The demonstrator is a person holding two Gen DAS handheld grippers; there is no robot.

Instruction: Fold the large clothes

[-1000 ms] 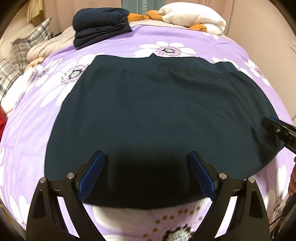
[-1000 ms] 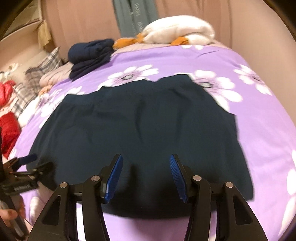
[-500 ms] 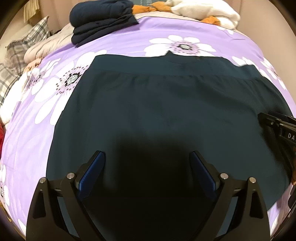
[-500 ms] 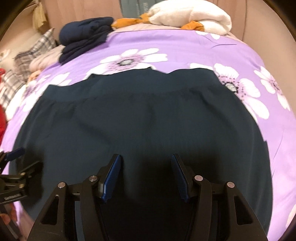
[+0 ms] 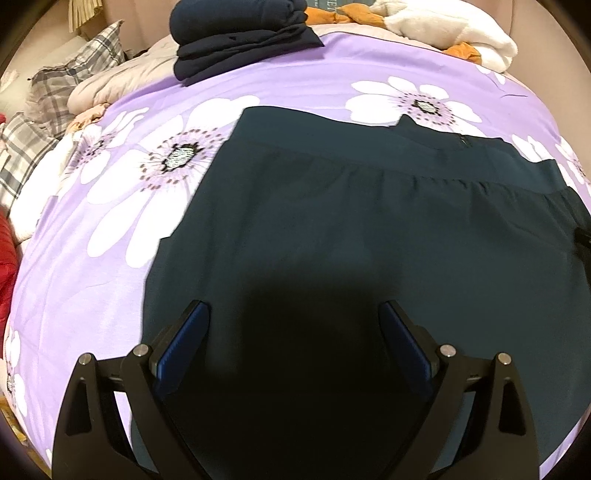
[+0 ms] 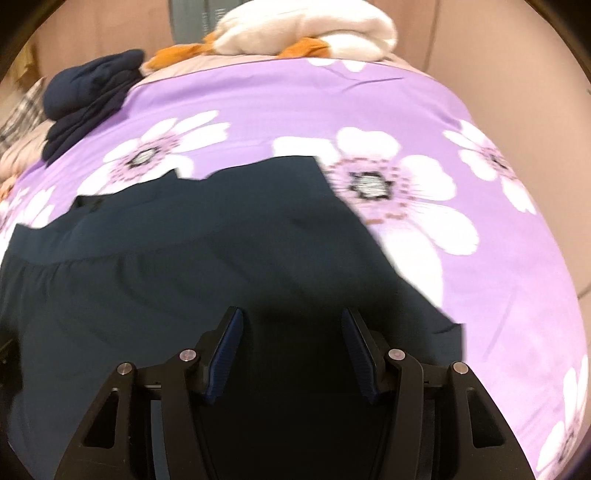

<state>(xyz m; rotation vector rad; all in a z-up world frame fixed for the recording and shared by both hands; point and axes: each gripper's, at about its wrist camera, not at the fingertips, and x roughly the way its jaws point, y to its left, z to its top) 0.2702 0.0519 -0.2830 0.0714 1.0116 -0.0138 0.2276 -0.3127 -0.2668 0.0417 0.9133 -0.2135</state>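
Observation:
A dark teal skirt point(image 5: 351, 229) lies spread flat on the purple flowered bed cover point(image 5: 92, 266), its waistband at the far side. It also shows in the right wrist view point(image 6: 192, 273). My left gripper point(image 5: 293, 332) is open and empty, low over the skirt's left half near its hem. My right gripper point(image 6: 291, 339) is open and empty, low over the skirt's right part near its right edge. Part of the right gripper shows at the left view's right edge point(image 5: 583, 236).
A stack of folded navy clothes point(image 5: 240, 33) sits at the far left of the bed, also in the right view point(image 6: 88, 96). A white and orange plush point(image 6: 303, 26) lies at the head. Plaid pillows point(image 5: 48, 99) and a red item point(image 5: 7, 258) lie to the left.
Both grippers have moved forward and lower over the skirt. The left one shifted toward the skirt's left side, the right one toward its right edge. Both stayed open.

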